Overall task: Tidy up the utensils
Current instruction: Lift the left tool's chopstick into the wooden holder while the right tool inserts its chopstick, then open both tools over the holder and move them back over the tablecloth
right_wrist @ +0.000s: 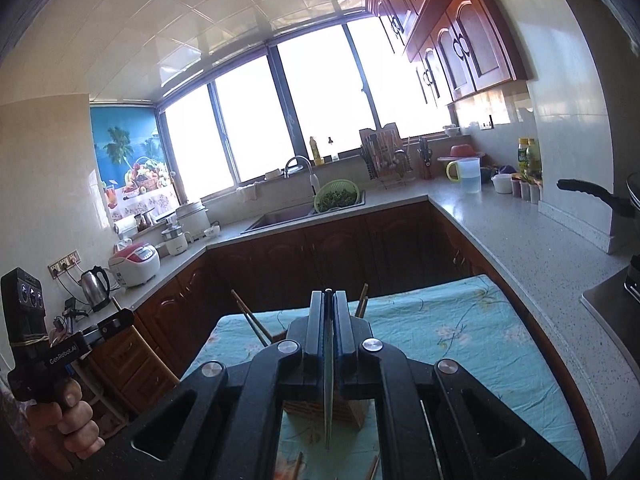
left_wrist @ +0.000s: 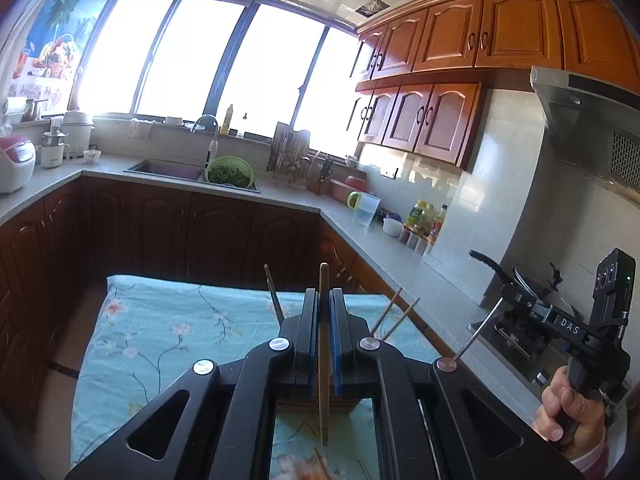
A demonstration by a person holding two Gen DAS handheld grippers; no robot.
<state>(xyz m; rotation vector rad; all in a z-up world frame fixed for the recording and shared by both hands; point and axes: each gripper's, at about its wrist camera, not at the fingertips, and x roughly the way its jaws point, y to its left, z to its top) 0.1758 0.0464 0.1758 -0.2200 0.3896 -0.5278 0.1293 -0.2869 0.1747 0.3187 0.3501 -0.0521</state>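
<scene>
My left gripper (left_wrist: 324, 300) is shut on a wooden chopstick (left_wrist: 323, 360), held upright above a wooden utensil holder (left_wrist: 312, 405) on the floral blue cloth (left_wrist: 160, 340). Several chopsticks (left_wrist: 394, 316) stick out of the holder behind the fingers. My right gripper (right_wrist: 329, 300) is shut on a thin metal utensil (right_wrist: 329, 380), held upright over the same holder (right_wrist: 348, 410). More chopsticks (right_wrist: 252, 322) lean out of the holder there. The right gripper shows in the left wrist view (left_wrist: 560, 316) holding a metal rod.
Loose chopsticks (left_wrist: 320, 460) lie on the cloth below the holder. A grey counter (left_wrist: 400, 256) runs along the right with a jug (left_wrist: 366, 209), bottles and a pan (left_wrist: 532, 288). A sink (left_wrist: 168, 169) with a green colander lies beyond.
</scene>
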